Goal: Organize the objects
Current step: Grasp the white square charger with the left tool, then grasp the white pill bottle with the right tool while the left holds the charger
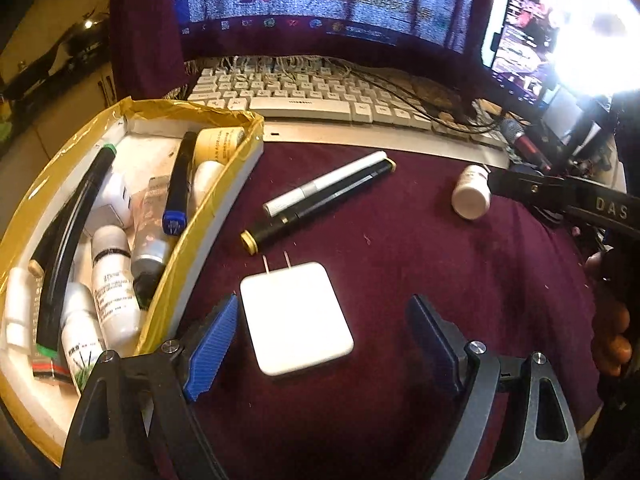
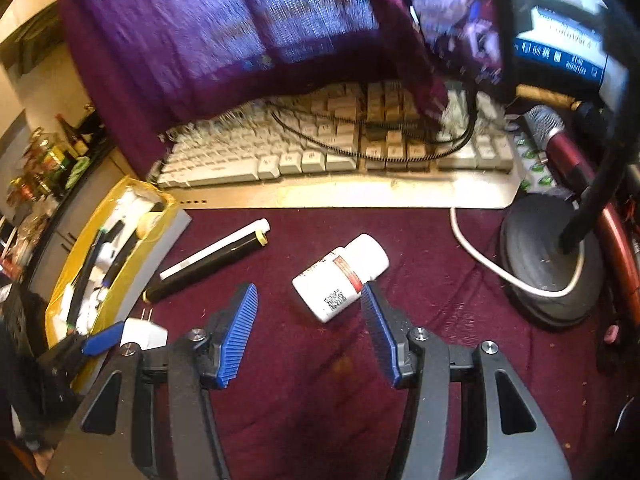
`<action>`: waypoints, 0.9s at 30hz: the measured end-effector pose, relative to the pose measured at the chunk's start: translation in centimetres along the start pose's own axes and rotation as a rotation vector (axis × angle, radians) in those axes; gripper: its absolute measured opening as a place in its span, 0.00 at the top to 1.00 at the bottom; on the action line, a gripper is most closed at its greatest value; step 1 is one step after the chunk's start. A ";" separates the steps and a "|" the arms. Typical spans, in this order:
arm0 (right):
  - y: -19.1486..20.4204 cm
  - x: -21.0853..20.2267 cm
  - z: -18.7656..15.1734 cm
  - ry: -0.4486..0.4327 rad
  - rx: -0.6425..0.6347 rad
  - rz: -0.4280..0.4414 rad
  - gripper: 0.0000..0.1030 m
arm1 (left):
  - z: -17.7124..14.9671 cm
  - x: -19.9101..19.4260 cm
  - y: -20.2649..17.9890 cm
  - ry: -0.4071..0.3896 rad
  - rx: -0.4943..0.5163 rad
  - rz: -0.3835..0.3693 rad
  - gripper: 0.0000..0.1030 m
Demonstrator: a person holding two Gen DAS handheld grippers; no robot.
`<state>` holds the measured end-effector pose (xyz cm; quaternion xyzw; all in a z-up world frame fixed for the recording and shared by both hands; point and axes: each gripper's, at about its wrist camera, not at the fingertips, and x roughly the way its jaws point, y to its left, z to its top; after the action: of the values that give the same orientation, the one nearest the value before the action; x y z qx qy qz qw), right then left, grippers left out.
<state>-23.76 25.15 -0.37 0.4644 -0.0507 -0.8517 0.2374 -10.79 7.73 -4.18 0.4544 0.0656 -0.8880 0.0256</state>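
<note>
My left gripper (image 1: 320, 336) is open, its blue pads on either side of a white square charger (image 1: 296, 322) that lies flat on the maroon cloth, prongs pointing away. My right gripper (image 2: 310, 328) is open just in front of a white pill bottle (image 2: 340, 276) lying on its side; the right pad's tip is at the bottle's edge. A white marker (image 1: 324, 188) and a black marker (image 1: 320, 208) lie side by side between charger and keyboard. A yellow-taped box (image 1: 216, 216) at left holds several bottles and markers.
A white keyboard (image 1: 304, 100) with cables lies across the back under a cloth-draped monitor. A phone (image 1: 520, 36) stands at back right. A microphone stand base (image 2: 548, 264) and white cable (image 2: 480, 256) sit right of the bottle.
</note>
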 end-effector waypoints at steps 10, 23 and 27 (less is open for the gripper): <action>0.1 3.2 1.2 0.041 0.039 -0.121 0.49 | -1.3 0.2 0.9 -0.068 -0.044 0.014 0.60; 2.0 1.6 -1.3 0.000 -0.044 -0.052 0.65 | -1.5 0.0 1.9 -0.088 -0.080 -0.053 0.60; 4.5 1.5 -2.3 -0.005 -0.172 0.058 0.65 | -1.6 -0.1 2.0 -0.092 -0.083 -0.057 0.60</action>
<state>-20.98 20.84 -1.39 0.4387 0.0086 -0.8467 0.3010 -9.25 5.93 -5.23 0.4094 0.1140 -0.9049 0.0218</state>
